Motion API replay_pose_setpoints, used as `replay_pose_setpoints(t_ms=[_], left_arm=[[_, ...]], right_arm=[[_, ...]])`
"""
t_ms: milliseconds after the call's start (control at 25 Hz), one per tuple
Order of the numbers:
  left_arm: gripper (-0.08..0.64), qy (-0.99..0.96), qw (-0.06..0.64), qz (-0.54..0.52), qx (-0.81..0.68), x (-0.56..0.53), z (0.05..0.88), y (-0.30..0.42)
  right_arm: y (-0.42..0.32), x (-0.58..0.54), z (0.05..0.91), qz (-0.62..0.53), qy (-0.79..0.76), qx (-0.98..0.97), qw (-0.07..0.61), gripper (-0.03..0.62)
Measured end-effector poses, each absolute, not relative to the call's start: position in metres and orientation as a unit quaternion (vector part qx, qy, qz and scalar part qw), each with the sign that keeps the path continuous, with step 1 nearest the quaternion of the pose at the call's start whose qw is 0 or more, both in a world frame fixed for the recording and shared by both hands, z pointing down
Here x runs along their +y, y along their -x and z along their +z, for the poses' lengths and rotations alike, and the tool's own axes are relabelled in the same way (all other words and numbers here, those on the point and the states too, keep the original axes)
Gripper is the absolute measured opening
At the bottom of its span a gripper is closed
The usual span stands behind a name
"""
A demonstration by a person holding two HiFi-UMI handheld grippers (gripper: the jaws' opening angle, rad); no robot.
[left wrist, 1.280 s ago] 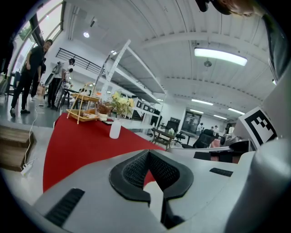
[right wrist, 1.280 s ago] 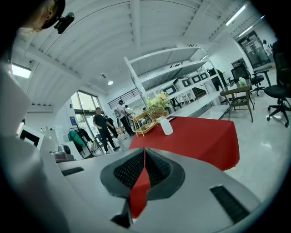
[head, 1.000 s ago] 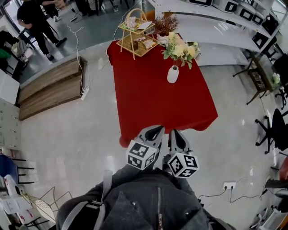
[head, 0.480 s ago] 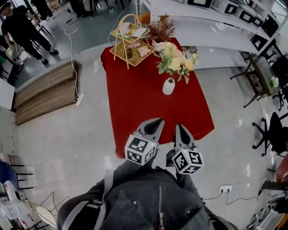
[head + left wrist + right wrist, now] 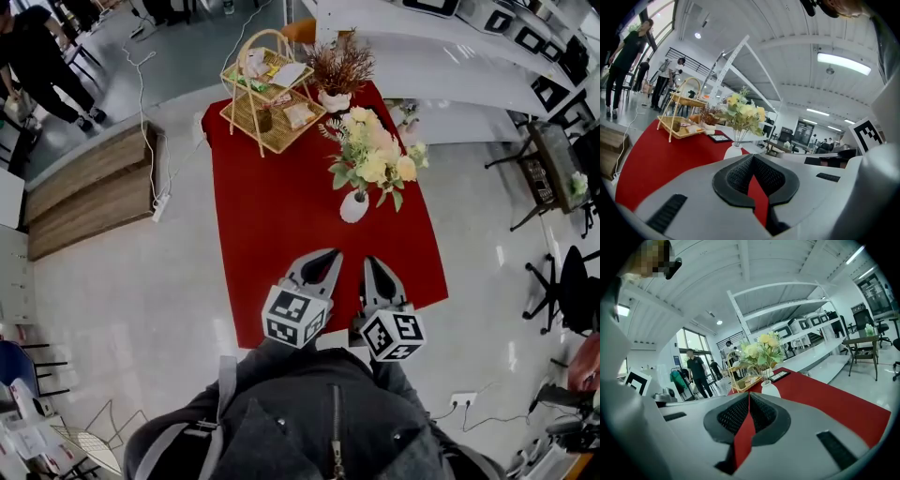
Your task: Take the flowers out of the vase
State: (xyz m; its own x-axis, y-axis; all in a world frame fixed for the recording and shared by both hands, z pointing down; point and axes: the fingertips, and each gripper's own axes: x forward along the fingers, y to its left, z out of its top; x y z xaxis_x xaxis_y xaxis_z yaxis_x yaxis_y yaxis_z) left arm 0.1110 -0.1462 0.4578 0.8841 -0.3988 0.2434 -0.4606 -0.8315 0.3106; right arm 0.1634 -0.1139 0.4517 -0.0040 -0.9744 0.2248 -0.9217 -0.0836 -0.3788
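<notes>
The flowers (image 5: 373, 157) are standing in a white vase (image 5: 354, 207) toward the right edge of the tabletop (image 5: 277, 234), stems hidden inside. The left tongs (image 5: 326, 255) and right tongs (image 5: 375, 264) are hovering over its near edge, both pressed together, empty.

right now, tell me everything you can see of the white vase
The white vase is small and bulbous with a narrow neck, and looks smooth like ceramic. It stands upright on the red tablecloth, toward the table's right side in the head view, holding a bouquet of yellow and cream flowers with green leaves. Nothing else touches it.
</notes>
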Motion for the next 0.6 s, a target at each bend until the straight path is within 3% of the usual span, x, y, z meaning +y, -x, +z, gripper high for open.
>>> replay_pose_setpoints(t_ms=[600], left_arm=[[0.008,-0.941,0.217,0.085,-0.245,-0.192,0.475,-0.128]], right_arm=[[-0.179,-0.160,0.471,-0.237,0.687,0.686,0.035,0.012]])
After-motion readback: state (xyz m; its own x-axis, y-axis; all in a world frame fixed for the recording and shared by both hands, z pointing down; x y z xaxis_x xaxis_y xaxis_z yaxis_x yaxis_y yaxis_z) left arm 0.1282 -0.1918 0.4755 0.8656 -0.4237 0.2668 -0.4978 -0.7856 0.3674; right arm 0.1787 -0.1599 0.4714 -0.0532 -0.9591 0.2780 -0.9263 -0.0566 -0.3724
